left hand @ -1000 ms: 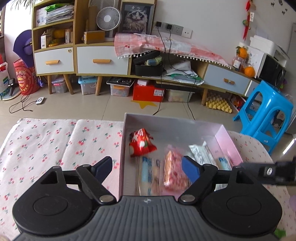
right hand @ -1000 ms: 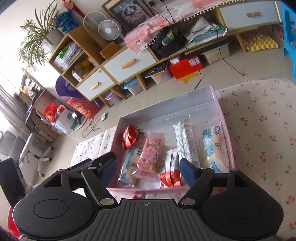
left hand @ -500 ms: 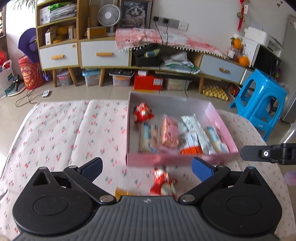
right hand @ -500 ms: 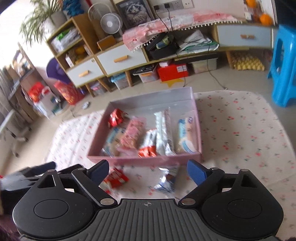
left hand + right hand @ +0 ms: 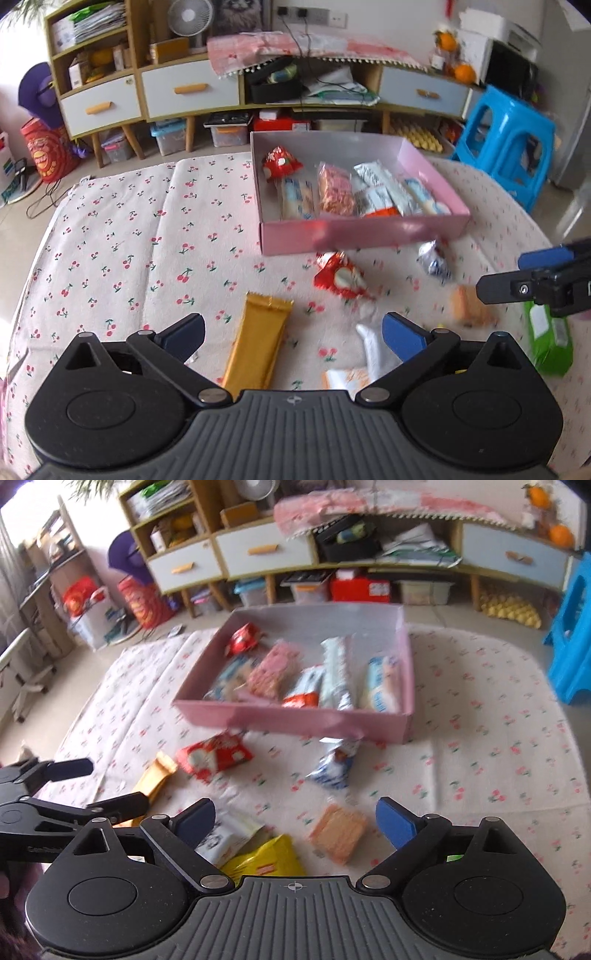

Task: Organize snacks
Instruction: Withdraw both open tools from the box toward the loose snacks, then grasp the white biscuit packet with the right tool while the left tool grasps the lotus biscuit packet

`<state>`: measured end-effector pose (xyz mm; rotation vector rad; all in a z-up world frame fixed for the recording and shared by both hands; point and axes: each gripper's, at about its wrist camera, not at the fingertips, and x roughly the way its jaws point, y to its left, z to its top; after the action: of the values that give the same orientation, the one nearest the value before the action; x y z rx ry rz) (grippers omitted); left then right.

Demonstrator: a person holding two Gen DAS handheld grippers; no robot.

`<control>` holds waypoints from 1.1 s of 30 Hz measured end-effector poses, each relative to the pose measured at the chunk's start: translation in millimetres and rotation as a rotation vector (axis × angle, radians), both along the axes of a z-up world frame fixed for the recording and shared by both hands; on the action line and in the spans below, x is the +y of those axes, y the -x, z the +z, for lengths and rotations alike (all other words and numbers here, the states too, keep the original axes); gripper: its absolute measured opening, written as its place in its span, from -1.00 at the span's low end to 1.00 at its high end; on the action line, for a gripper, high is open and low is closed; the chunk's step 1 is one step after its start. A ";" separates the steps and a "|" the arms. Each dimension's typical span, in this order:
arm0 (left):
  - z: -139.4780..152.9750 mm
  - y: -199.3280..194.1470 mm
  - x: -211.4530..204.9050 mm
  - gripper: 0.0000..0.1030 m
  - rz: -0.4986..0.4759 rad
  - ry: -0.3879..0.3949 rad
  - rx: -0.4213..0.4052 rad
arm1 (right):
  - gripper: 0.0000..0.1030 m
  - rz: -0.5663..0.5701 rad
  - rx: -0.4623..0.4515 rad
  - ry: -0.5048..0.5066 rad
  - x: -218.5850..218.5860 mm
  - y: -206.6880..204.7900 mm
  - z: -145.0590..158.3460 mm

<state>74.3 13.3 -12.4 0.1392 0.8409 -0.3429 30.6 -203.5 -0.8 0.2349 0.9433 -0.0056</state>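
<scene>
Left wrist view, nearest first: my left gripper [image 5: 291,332] has its jaws spread wide, nothing held. A gold bar [image 5: 260,343] lies on the cloth between the fingers, untouched; a white-and-orange packet [image 5: 354,373] sits by the right finger. Just past those: red packet [image 5: 341,275], blue-silver packet [image 5: 436,258], an orange biscuit pack [image 5: 469,306] (blurred), and a green pack [image 5: 548,339] at the right edge, partly behind my other gripper.

Right wrist view: my right gripper [image 5: 295,823] has its jaws opening, nearly full spread, nothing between the pads. Under it I see a yellow packet [image 5: 266,860] and the white packet, both partly hidden by the gripper body. The orange biscuit pack [image 5: 338,832] lies in the gap, not touched. My left gripper's fingers [image 5: 70,768] cut in from the left edge and cover part of the gold bar.

Further out, the pink box [image 5: 364,234] sits on the cherry-print cloth [image 5: 122,236], with the red and blue-silver packets just in front of its near wall. Inside it: a red bag [image 5: 280,162] at the far left corner, then five or so packets side by side along the near wall. Nothing blocks the box.

Beyond: tiled floor, a low cabinet [image 5: 188,88] with storage bins under it, a fan [image 5: 186,20] on top, a blue stool [image 5: 506,144] to the right.
</scene>
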 end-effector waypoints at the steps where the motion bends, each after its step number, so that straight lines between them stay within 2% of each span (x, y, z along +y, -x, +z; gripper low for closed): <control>1: -1.5 0.0 2.2 0.99 -0.012 -0.006 0.005 | 0.85 0.008 0.010 -0.014 3.0 -1.5 -1.1; 11: -19.7 18.5 13.9 0.91 -0.142 -0.051 0.043 | 0.83 0.068 0.089 -0.128 43.2 -20.0 -16.6; 19: -28.0 30.3 11.7 0.83 -0.235 -0.093 0.058 | 0.68 0.093 0.132 -0.112 66.2 -26.9 -31.2; 21: -30.1 32.7 9.1 0.82 -0.253 -0.101 0.061 | 0.42 0.094 0.146 -0.087 71.3 -28.4 -36.1; 24: -33.6 35.4 4.3 0.77 -0.275 -0.115 0.062 | 0.25 0.083 0.157 -0.041 73.2 -27.6 -39.8; 28: -36.2 37.5 -3.0 0.67 -0.307 -0.132 0.044 | 0.05 0.075 0.146 -0.029 65.0 -24.6 -34.9; 30: -35.3 37.6 -5.9 0.63 -0.314 -0.126 0.035 | -0.16 0.064 0.141 -0.025 57.5 -23.2 -32.2; 33: -33.2 36.6 -11.0 0.58 -0.332 -0.101 0.029 | -0.24 0.039 0.146 -0.027 43.2 -22.9 -31.6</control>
<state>37.7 2.2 -45.7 0.3713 0.8649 -0.6152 53.5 -160.3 -32.5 0.2436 1.0940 0.0257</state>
